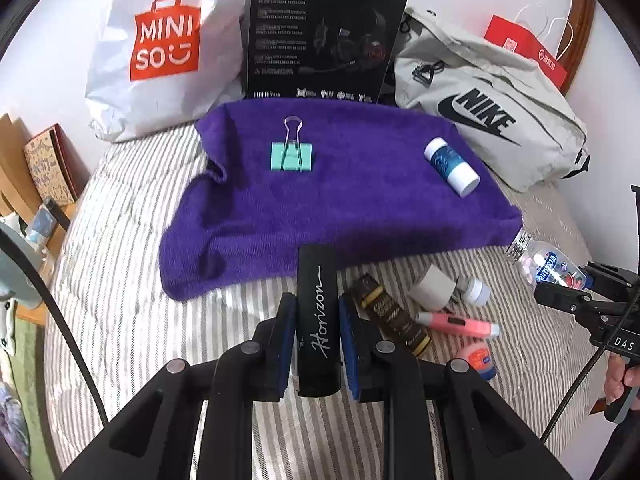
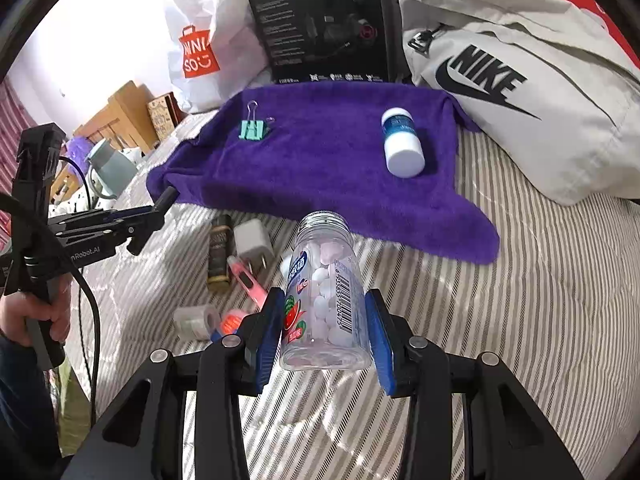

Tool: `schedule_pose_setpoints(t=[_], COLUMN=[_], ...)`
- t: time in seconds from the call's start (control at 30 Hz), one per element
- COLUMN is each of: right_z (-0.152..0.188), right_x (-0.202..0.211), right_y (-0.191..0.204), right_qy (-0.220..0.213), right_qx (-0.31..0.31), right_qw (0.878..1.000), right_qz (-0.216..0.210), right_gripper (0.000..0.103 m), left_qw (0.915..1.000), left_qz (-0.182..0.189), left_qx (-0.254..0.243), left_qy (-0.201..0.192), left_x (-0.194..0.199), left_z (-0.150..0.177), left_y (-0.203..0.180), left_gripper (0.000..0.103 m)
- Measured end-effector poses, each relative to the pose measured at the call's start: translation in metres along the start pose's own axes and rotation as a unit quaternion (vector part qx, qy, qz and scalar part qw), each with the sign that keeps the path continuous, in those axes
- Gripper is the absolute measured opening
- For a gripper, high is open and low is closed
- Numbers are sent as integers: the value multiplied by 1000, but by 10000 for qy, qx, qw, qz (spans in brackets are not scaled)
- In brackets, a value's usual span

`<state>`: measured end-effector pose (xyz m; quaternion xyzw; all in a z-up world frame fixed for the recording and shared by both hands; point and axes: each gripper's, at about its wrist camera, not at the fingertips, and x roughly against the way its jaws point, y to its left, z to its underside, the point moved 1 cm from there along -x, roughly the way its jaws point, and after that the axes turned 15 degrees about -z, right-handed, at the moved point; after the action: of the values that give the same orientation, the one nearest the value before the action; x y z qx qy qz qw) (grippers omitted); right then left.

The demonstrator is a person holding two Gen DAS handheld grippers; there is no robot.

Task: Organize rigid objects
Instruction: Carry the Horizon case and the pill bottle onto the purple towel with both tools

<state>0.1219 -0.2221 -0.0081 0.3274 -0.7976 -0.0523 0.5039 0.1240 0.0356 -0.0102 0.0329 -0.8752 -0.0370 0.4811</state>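
My left gripper (image 1: 317,312) is shut on a black "Horizon" case (image 1: 317,320), held over the striped bed just short of the purple towel (image 1: 340,208). My right gripper (image 2: 325,312) is shut on a clear candy bottle (image 2: 325,296) with no cap, also held near the towel's front edge (image 2: 340,168). On the towel lie a teal binder clip (image 1: 291,154) (image 2: 253,128) and a blue-and-white bottle (image 1: 452,168) (image 2: 402,142). Loose on the bed are a dark tube (image 1: 394,316), a white charger (image 1: 434,286), a pink pen (image 1: 456,323) and a small orange tin (image 1: 480,358).
A Miniso bag (image 1: 160,52), a black headset box (image 1: 320,36) and a grey Nike bag (image 1: 492,116) stand behind the towel. A red paper bag (image 1: 528,56) is at the far right. Wooden furniture (image 1: 24,184) stands left of the bed. A tape roll (image 2: 194,322) lies on the bed.
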Motion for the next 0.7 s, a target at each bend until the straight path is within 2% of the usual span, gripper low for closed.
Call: schedule_pose_setpoints(t=[0.37,0.7], right_z=[-51,-93], right_x=[-1,-27], right_y=[-1,-13], right_qy=[-232,-232], right_qx=[132,180], right_qw=[9995,9994], right_qz=[-157,-166], right_gripper=[41,41], left_qw=[10000,9999], left_qz=[-17,2], left_qx=[30,64], left_qy=[-58,102], left_x=[-12,-49], left_z=[-38,-68], left_y=[4,10], left_gripper=[21,21])
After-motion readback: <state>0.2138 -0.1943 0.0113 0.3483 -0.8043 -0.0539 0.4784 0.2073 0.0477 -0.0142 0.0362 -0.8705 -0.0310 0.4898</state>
